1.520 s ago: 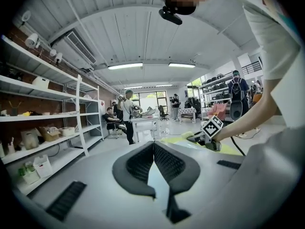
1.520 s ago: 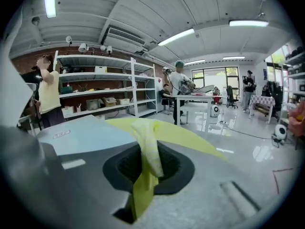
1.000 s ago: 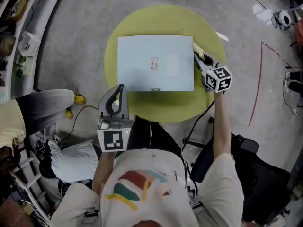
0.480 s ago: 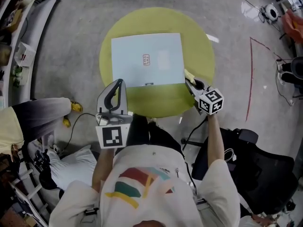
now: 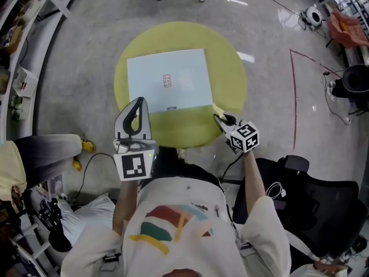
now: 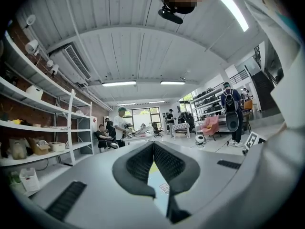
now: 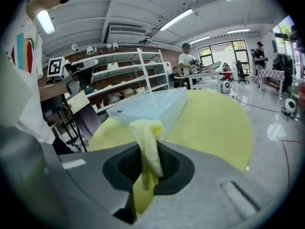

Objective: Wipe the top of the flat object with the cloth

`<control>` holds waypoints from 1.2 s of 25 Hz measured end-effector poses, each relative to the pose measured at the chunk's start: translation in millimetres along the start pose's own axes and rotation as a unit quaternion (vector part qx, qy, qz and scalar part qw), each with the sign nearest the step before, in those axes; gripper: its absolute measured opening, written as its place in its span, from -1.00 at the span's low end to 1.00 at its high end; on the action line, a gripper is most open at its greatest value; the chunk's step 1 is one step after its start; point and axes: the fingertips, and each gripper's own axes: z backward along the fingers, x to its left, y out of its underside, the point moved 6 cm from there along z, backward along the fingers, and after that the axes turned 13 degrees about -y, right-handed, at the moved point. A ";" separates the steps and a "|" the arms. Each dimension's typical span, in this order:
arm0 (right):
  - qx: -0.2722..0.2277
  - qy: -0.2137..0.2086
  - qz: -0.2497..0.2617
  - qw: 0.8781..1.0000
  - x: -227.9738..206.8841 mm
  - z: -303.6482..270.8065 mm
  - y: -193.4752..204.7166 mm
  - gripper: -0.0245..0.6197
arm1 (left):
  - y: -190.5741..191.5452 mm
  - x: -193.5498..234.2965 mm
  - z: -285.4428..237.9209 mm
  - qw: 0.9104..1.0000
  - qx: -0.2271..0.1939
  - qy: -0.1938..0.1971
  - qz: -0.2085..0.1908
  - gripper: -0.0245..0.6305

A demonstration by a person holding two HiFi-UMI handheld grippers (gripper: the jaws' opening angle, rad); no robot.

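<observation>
While pinching the yellow cloth (image 7: 147, 140) tight in the right claw (image 5: 220, 118), poised just beside the near right corner of the pale flat object (image 5: 167, 79) lying on the round counter (image 5: 184, 130), probably ready for a stroke across its top, with left claw (image 5: 137, 104) closed on nothing, held clear.

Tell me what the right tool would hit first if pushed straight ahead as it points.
Most likely the near corner of the box, just past the cloth shut in the right tool. The gap looks small, though depth is unclear.
</observation>
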 end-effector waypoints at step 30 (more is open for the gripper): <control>-0.206 0.221 0.329 0.895 207.8 40.1 -268.8 -0.84 | -128.7 -21.5 3.7 0.996 -0.083 -0.019 0.032 -0.88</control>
